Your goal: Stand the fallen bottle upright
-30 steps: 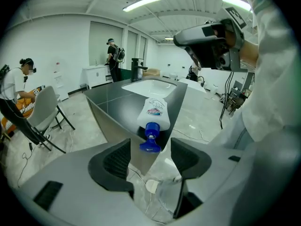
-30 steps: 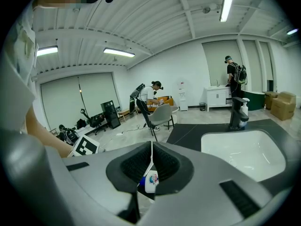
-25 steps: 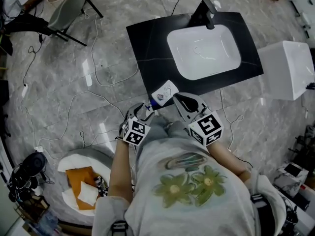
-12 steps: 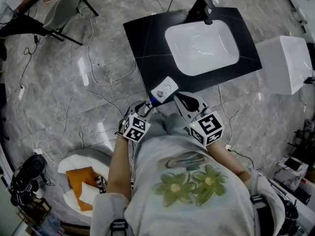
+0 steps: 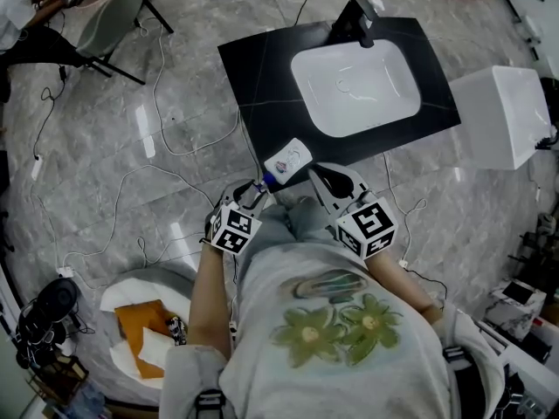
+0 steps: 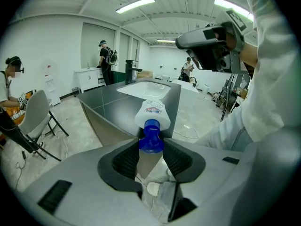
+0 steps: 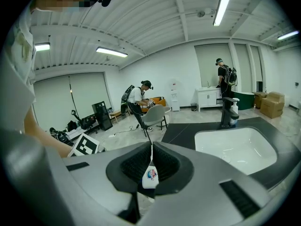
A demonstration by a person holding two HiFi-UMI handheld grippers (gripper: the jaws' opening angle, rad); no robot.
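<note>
In the head view, the white plastic bottle with a blue cap (image 5: 293,157) lies on its side at the near corner of the black desk (image 5: 262,68), in front of the white sink (image 5: 356,77). Its cap end seems to stick out over the desk's edge. The left gripper (image 5: 255,192) is at the cap. The right gripper (image 5: 314,178) is just beside the bottle's body.

In the left gripper view, the jaws are clenched on the blue cap (image 6: 151,135). The bottle points away across the desk.

In the right gripper view, the jaws are pressed together with nothing in them. The bottle shows just past their tips.

To stand it up well, the left gripper should probably hold tight and swing the cap up slowly. The cap is small and round, so it may slip. The bottom should land fully on the desk, away from the edge.
</note>
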